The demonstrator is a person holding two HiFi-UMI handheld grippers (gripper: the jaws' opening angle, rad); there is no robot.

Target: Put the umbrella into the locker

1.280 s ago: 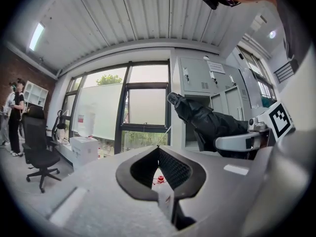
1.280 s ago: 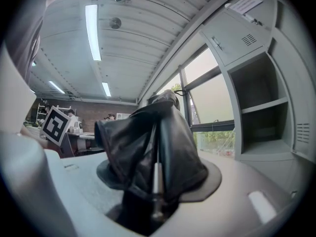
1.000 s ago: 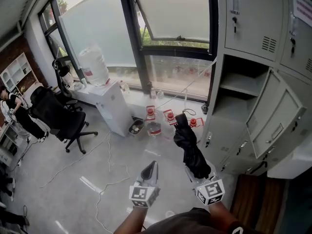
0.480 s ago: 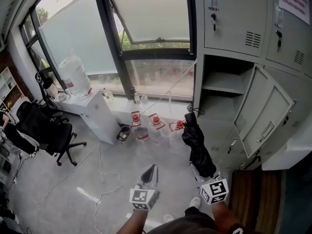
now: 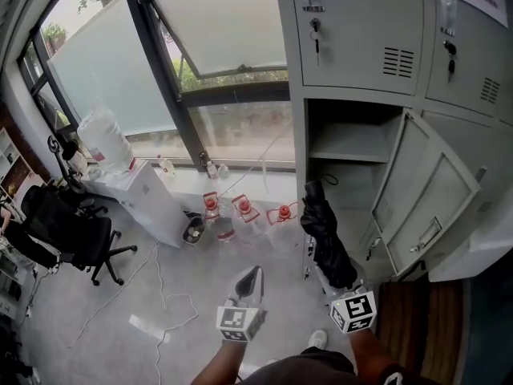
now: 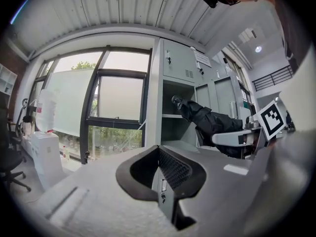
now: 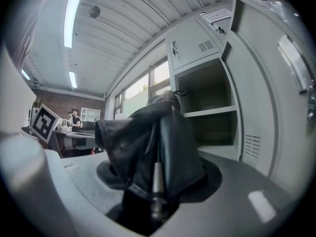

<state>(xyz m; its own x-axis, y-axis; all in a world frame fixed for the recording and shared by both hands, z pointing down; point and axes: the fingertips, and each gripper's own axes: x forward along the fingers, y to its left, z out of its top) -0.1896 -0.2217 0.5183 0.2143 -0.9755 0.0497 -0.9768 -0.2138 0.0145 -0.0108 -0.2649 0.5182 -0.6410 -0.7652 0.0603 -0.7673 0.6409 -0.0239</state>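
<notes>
A folded black umbrella (image 5: 325, 235) sticks forward out of my right gripper (image 5: 333, 275), which is shut on its lower end. Its tip sits just in front of the open grey locker (image 5: 345, 147), below the inner shelf. The locker door (image 5: 421, 191) swings out to the right. In the right gripper view the umbrella (image 7: 158, 142) fills the jaws of the right gripper (image 7: 155, 196), with the open compartment (image 7: 210, 112) behind it. My left gripper (image 5: 252, 275) hangs left of the umbrella, shut and holding nothing. The left gripper view shows the left gripper (image 6: 160, 154), the umbrella (image 6: 205, 120) and the locker (image 6: 170, 102).
Several red-capped water bottles (image 5: 232, 211) stand on the floor below the window. A white water dispenser (image 5: 136, 191) with a jug (image 5: 104, 139) is at left, next to a black office chair (image 5: 64, 239). Cables (image 5: 160, 295) lie on the floor. A brown mat (image 5: 417, 311) lies before the lockers.
Both grippers have moved level toward the locker, which now looms larger and nearer the middle. The umbrella's tip has come up to the open compartment. The grip is unchanged.
</notes>
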